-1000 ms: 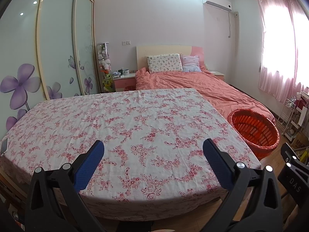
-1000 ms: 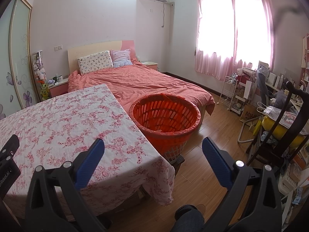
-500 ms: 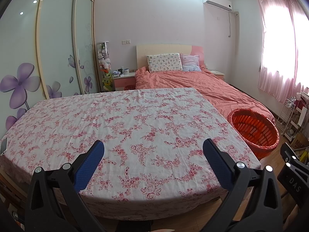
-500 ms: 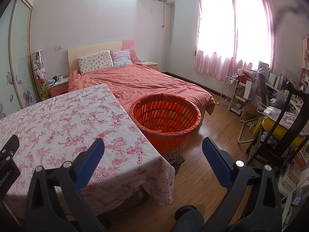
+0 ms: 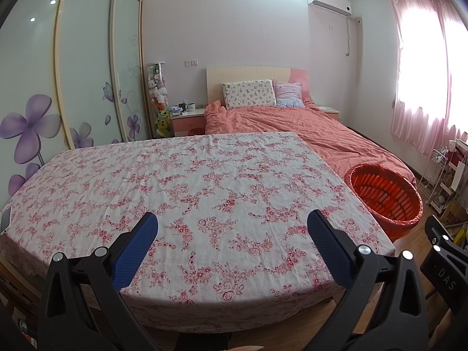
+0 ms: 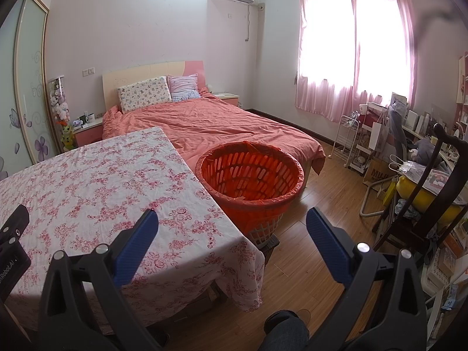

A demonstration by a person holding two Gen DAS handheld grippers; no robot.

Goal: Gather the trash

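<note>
A round basket lined with an orange bag [image 6: 250, 177] stands on the floor by the right edge of the table [image 6: 87, 181]; it also shows in the left wrist view [image 5: 384, 197]. The table wears a pink floral cloth [image 5: 190, 193] with no loose item visible on it. My left gripper [image 5: 232, 228] is open and empty above the table's near edge. My right gripper [image 6: 232, 228] is open and empty above the table's right corner, short of the basket. The inside of the basket shows only the liner.
A bed with an orange cover [image 6: 210, 125] lies behind the table and basket. A wardrobe with flower doors [image 5: 58, 87] stands on the left. A dark chair [image 6: 424, 193], a white cart [image 6: 349, 143] and cluttered shelves stand at the right. A phone [image 5: 5, 219] lies at the table's left edge.
</note>
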